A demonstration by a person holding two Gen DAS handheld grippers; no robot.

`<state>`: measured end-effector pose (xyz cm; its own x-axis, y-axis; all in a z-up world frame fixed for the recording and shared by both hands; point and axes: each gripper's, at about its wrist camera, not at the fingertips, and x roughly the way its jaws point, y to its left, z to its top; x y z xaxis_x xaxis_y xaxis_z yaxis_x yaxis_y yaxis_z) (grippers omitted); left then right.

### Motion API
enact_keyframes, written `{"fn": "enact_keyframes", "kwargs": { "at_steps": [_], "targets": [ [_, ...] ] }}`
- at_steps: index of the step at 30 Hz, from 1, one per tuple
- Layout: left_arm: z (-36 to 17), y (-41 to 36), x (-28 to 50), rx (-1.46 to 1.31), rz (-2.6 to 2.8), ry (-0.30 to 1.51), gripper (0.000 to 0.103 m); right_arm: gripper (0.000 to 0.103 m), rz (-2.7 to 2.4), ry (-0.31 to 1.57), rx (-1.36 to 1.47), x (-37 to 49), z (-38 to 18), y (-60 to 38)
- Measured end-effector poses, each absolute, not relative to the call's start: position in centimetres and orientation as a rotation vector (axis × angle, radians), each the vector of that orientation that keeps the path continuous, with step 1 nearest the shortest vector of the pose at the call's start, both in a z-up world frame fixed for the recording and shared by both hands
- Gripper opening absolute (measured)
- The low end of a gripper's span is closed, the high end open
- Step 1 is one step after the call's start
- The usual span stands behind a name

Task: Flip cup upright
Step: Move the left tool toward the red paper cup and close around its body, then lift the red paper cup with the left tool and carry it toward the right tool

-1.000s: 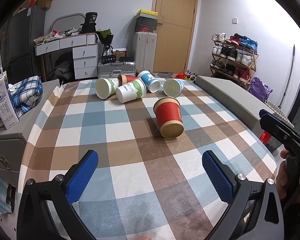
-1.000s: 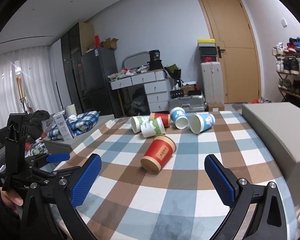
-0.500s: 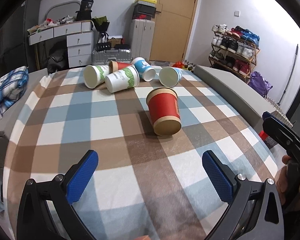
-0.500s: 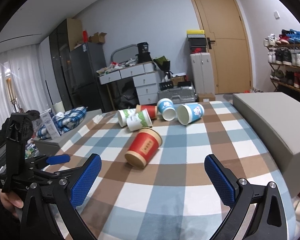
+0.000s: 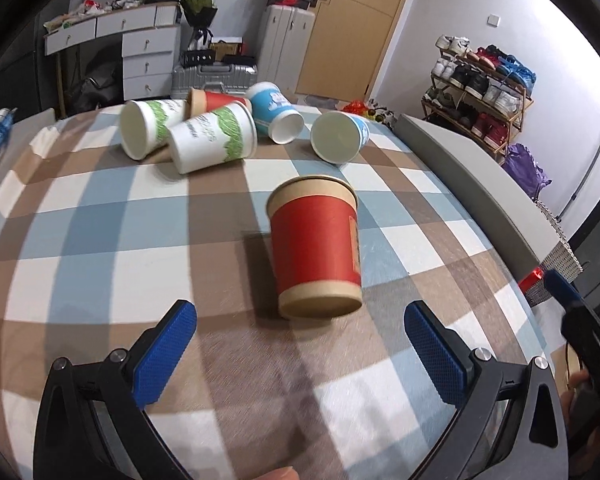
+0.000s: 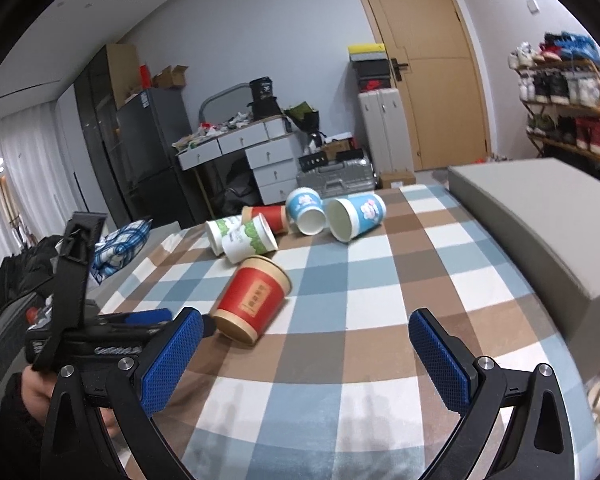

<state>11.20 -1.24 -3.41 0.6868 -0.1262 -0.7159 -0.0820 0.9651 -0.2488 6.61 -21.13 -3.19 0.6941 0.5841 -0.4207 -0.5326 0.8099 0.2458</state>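
One red cup (image 5: 315,245) | on its side | kraft-brown rims | checked cloth (image 5: 100,216)

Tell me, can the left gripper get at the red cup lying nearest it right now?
Probably yes. The left gripper is open, and the red cup lies on its side straight ahead on the checked tablecloth, apart from the other cups, with nothing between.
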Motion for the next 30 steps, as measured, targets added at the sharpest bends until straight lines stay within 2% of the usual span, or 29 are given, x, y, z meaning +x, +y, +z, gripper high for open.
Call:
{"fn": "enact_keyframes", "kwargs": {
  "at_steps": [12,14,15,17,18,30],
  "targets": [
    [-3.9,-1.8,12.9,-0.273,-0.026,0.861,0.1,0.103,0.628,0.549,0.128,7.4,-4.3,-21.2],
    [-3.6,-1.8,13.0,-0.274,-0.035,0.86,0.079,0.103,0.628,0.553,0.129,7.4,-4.4,-21.2],
    [-3.6,-1.9,13.0,-0.272,-0.041,0.864,0.075,0.103,0.629,0.555,0.132,7.4,-4.4,-21.2],
    [-3.6,-1.9,12.8,-0.273,-0.049,0.868,0.054,0.103,0.629,0.557,0.135,7.4,-4.5,-21.2],
    [-3.6,-1.9,12.6,-0.278,-0.055,0.867,0.051,0.103,0.628,0.557,0.135,7.4,-4.5,-21.2],
    [-1.1,-2.1,11.7,-0.267,-0.045,0.796,0.051,0.103,0.633,0.531,0.13,6.7,-3.8,-21.1]
  ]
}}
